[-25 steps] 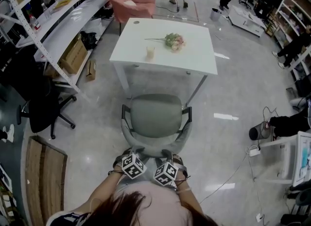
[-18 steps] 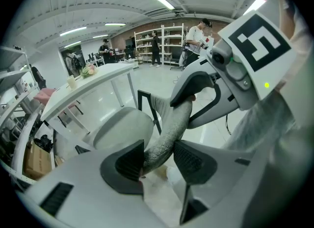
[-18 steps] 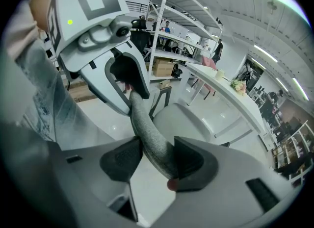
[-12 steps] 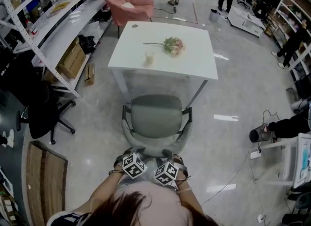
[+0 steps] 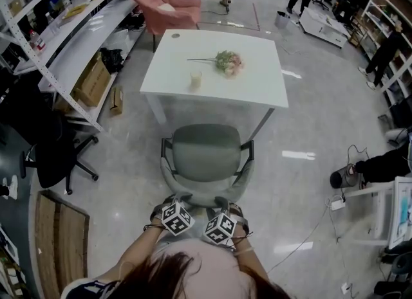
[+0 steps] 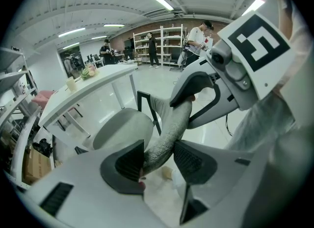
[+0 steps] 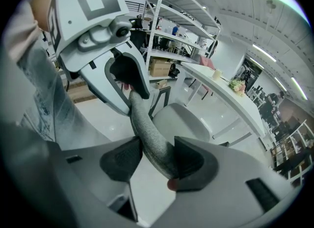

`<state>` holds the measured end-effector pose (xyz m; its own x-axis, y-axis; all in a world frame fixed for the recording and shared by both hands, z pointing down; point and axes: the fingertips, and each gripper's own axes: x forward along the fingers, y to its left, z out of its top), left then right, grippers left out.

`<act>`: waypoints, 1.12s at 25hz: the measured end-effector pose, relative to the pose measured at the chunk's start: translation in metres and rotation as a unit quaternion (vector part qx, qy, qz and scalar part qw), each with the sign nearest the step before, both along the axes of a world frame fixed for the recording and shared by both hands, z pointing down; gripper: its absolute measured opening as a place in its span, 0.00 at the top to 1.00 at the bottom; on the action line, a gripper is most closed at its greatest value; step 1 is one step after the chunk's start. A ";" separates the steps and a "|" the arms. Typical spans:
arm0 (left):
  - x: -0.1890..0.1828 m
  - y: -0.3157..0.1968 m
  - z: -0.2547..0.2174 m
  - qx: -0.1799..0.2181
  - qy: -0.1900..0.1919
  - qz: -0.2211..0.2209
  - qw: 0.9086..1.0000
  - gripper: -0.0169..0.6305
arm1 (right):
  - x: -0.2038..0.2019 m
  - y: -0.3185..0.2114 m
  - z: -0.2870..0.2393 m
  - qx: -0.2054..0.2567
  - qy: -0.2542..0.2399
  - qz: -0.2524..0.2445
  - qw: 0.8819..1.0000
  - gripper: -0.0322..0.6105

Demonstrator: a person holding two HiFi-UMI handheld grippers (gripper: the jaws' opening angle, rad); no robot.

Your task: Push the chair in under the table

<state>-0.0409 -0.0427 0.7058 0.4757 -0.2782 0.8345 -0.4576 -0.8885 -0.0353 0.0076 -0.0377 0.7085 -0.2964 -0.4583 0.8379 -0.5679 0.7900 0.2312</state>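
- The chair (image 5: 206, 153) is seen at the middle of the head view, at 6 o'clock from the desk (image 5: 257, 82), with its back towards the person.
- Its grey seat is seen whole, not covered by the desk top, and its front edge lies near the desk's near edge.
- The top rim of the chair's back is grasped by the jaws of the left gripper (image 6: 159, 159); in the left gripper view the grey padded rim is pinched between the two dark pads.
- The same rim is clamped by the jaws of the right gripper (image 7: 156, 159), just at 3 o'clock from the left one; the rim is pressed between its pads too.
- In the head view both grippers are held side by side at 6 o'clock from the chair, their marker cubes turned upward.
- A bunch of flowers (image 5: 228, 61) is laid near the middle of the desk, and a small cup (image 5: 196, 80) is set at 8 o'clock from it, apart from it.
- A pink armchair (image 5: 170, 5) is placed at 11 o'clock beyond the desk.
- A black office chair (image 5: 55, 150) is placed at 9 o'clock from the chair, well apart, beside white shelving (image 5: 77, 40).
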 end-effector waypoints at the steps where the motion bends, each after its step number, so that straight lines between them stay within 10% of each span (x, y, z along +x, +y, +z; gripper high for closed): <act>1: 0.001 -0.004 0.001 0.001 0.000 0.001 1.000 0.68 | 0.001 -0.003 0.001 0.001 0.000 0.001 1.000 0.63; 28: 0.006 -0.080 0.000 0.009 0.021 0.017 1.000 0.67 | 0.005 -0.082 0.002 -0.001 0.016 0.009 1.000 0.62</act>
<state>-0.0351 -0.1226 0.7054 0.5196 -0.2763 0.8085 -0.4289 -0.9027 -0.0328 0.0125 -0.1193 0.7103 -0.2602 -0.4619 0.8479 -0.5745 0.7798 0.2485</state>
